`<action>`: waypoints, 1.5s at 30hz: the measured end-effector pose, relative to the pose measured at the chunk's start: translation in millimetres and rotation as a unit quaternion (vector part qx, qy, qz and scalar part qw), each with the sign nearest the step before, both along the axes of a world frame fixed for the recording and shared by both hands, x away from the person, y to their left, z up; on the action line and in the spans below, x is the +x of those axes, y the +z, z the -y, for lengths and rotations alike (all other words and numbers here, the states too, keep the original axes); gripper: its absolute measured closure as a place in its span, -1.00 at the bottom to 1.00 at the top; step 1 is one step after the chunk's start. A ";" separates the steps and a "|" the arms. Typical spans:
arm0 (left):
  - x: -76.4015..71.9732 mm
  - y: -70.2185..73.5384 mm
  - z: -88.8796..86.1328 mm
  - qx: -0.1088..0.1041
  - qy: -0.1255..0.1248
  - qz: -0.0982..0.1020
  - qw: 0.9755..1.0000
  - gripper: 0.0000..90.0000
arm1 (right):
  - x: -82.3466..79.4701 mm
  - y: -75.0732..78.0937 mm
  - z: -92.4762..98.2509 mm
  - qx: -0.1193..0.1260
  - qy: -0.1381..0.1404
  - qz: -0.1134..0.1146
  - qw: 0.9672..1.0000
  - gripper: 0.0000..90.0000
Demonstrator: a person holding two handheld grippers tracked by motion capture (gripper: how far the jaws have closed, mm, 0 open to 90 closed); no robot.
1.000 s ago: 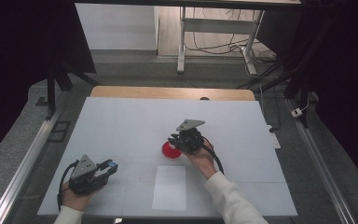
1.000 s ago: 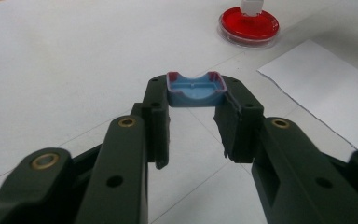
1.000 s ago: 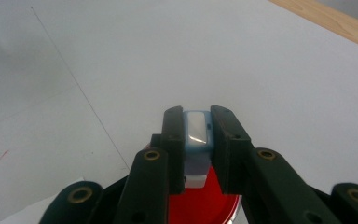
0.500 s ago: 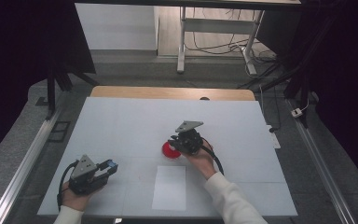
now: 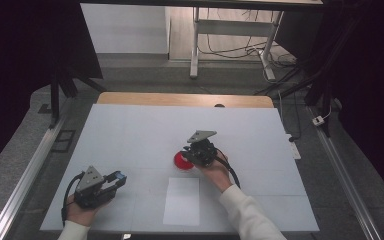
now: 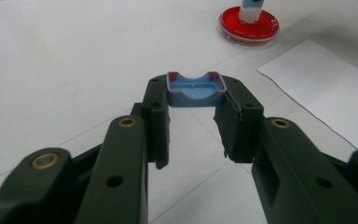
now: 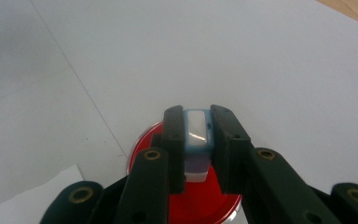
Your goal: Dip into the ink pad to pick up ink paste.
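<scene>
Gripping blue cap [image 6: 196, 91] | left claw [image 6: 193, 126] | right claw [image 7: 198, 140] clenched on upright stamp [image 7: 197, 135] over red dish [image 7: 144, 149]

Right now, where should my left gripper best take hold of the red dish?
Take the red dish by its clear outer rim, at two opposite edges, from above. It is low, round and lies flat, so a level approach probably finds little wall, and the right gripper holds a blue-and-white block on its middle. The left gripper holds a blue cap.

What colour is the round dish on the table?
The round dish is red, clearest in the left gripper view.
</scene>
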State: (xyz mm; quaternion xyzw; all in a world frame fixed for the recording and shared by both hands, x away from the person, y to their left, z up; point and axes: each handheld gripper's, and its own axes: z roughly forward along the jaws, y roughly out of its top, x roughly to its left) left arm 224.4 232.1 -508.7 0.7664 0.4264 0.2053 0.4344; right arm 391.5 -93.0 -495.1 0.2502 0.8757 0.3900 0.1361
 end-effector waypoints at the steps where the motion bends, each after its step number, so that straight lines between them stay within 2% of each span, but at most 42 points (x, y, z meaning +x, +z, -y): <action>1: 0.0 0.0 0.1 0.000 0.001 0.000 1.000 0.45 | 0.0 0.0 0.1 -0.001 0.000 0.000 1.000 0.69; 7: -0.2 0.0 0.7 0.000 0.000 0.000 1.000 0.45 | 0.1 -1.2 1.1 0.007 -0.001 -0.003 1.000 0.69; 23: -0.5 0.6 0.5 0.000 0.001 0.002 1.000 0.45 | -3.3 -1.6 1.8 0.006 -0.007 0.007 1.000 0.69; 26: -0.1 0.5 0.1 0.000 0.001 0.002 1.000 0.45 | -3.0 1.3 3.6 0.017 -0.011 0.002 1.000 0.68; 30: -0.1 0.5 -0.7 -0.002 0.002 0.002 1.000 0.45 | -3.0 2.5 5.4 0.017 -0.011 0.005 1.000 0.68; 33: -0.1 0.6 -1.0 -0.003 0.003 0.002 1.000 0.45 | -3.5 7.1 8.2 0.027 -0.011 0.003 1.000 0.68; 45: 0.0 0.8 -0.6 -0.001 0.002 0.002 1.000 0.45 | -10.2 25.6 13.8 0.059 -0.010 0.025 0.998 0.68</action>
